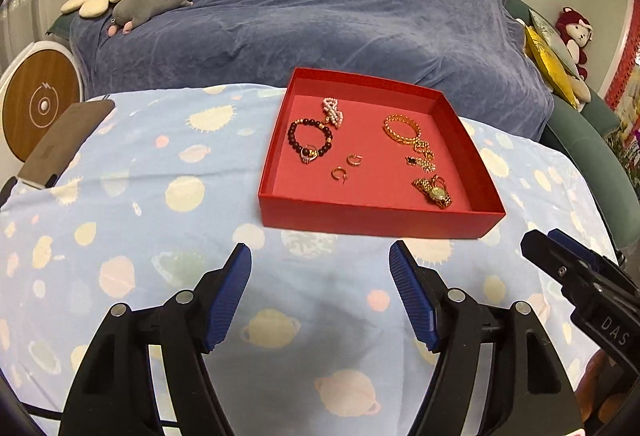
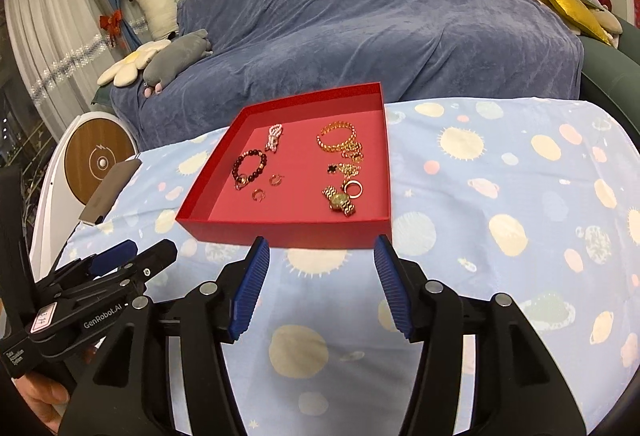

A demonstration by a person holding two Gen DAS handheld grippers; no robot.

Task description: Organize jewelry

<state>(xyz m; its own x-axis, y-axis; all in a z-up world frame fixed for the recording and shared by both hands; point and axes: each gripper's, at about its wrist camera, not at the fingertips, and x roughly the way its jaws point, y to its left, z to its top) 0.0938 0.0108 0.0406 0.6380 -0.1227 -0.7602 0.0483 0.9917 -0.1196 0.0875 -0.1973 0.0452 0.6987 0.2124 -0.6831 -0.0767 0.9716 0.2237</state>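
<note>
Both claws, left (image 1: 320, 256) and right (image 2: 322, 248), hung apart and empty just short of the red tray (image 1: 376, 222) on the counter. Inside it, the gold watch (image 1: 436, 191) lay near the front wall: light, slippery, best pinched across its band.

Jewelry (image 1: 402, 129) lies scattered in red tray (image 1: 376, 218).

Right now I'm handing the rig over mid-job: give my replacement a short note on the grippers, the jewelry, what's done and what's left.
Left gripper: open, empty, short of the red tray.
Right gripper: open, empty, just short of the tray's near wall.
Jewelry: all seen pieces are in the tray. Left side: dark bead bracelet, pink bead bracelet, two hoop earrings. Right side: gold bangle, gold chain, gold watch.
Done: nothing loose on the cloth.
Left: possibly nothing, or tidy the pieces.
</note>
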